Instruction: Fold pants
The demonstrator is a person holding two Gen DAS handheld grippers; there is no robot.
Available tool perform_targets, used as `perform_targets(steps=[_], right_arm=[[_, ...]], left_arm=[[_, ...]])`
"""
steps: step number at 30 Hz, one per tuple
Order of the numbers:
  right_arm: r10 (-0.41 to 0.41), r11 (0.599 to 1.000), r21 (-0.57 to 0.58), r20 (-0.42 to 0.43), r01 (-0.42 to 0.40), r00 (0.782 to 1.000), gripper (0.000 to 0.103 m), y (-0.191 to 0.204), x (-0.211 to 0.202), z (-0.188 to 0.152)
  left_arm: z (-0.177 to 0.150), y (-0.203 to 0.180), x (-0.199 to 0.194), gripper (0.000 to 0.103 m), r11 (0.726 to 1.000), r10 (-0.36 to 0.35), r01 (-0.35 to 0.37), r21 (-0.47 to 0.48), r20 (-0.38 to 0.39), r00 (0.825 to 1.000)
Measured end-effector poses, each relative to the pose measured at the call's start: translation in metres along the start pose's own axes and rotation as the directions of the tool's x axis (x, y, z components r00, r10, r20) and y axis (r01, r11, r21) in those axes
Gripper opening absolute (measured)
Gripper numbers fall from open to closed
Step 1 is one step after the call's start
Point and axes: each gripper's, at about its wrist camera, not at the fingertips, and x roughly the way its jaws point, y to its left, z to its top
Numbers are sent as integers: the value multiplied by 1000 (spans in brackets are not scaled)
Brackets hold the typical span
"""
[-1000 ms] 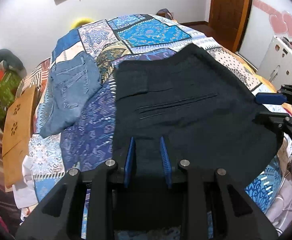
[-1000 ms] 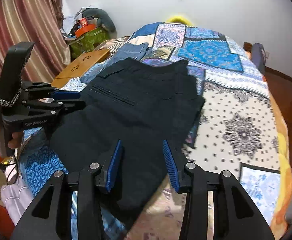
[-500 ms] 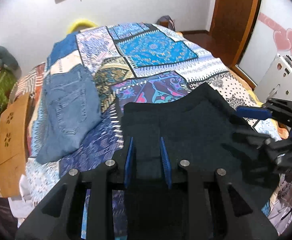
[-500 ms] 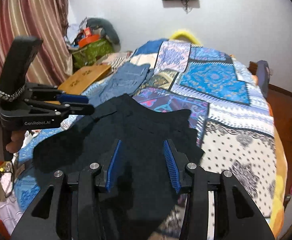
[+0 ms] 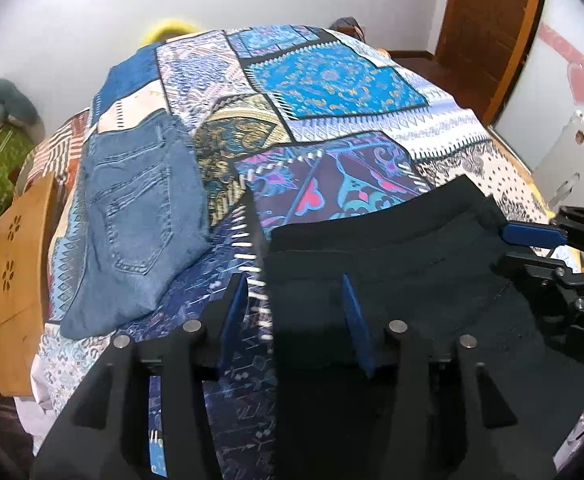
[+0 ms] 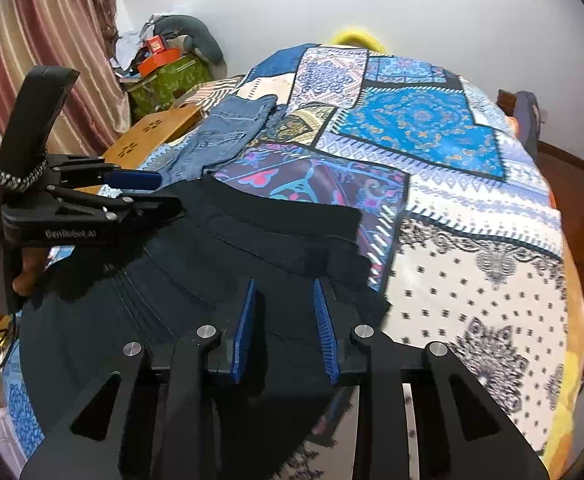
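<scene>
Black pants (image 5: pixel 392 272) folded at lower frame on the quilt (image 5: pixel 332 80), left gripper (image 5: pixel 296 320) opening off the edge, right gripper (image 6: pixel 285 328) closing over cloth—square the corners first.

My pants (image 5: pixel 392 280) lie on the bed (image 5: pixel 332 76) at its near edge; the jeans (image 5: pixel 139 216) lie to their left, farther back.
</scene>
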Motion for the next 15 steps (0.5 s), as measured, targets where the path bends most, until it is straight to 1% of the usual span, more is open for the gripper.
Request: perform_targets(steps=[1,2,3,6,8,10,11,12,14,15], right_arm=[[-22,1000,-4,3,22,1000,25,0,-5,-1],[-75,997,-11,7,75,997,30,-2,-9,-3],[-109,994,-18,7,109,994,31,-4,-14,-5],[-105,994,30,7,104,994,37,-13,-27,-12],[-135,990,36,16,134,991,37,-12,-38,-15],[-146,988,45,32,145,989,40,-9,-50,-19],[-145,988,54,38,143,989,48,-8,-53,-20],[-145,988,67,47,141,988,58,-6,-57,-21],[-150,986,87,68,144,986,68,1,-65,-27],[-149,986,91,72,142,986,71,5,-65,-28]], left_arm=[[-1,3,-4,50,1000,18,-18,-5,9,1000],[-2,7,-9,50,999,43,-43,-9,16,999],[-4,12,-13,50,999,50,-50,-11,14,999],[-9,24,-26,49,998,56,-56,-37,16,998],[-14,28,-38,50,997,64,-63,-41,37,997],[-20,30,-49,56,997,71,-69,-41,55,996],[-24,30,-55,64,997,73,-70,-44,66,995],[-27,30,-59,71,996,73,-70,-48,75,994],[-34,28,-66,75,997,63,-59,-52,86,994],[-37,27,-68,77,997,55,-51,-52,84,995]])
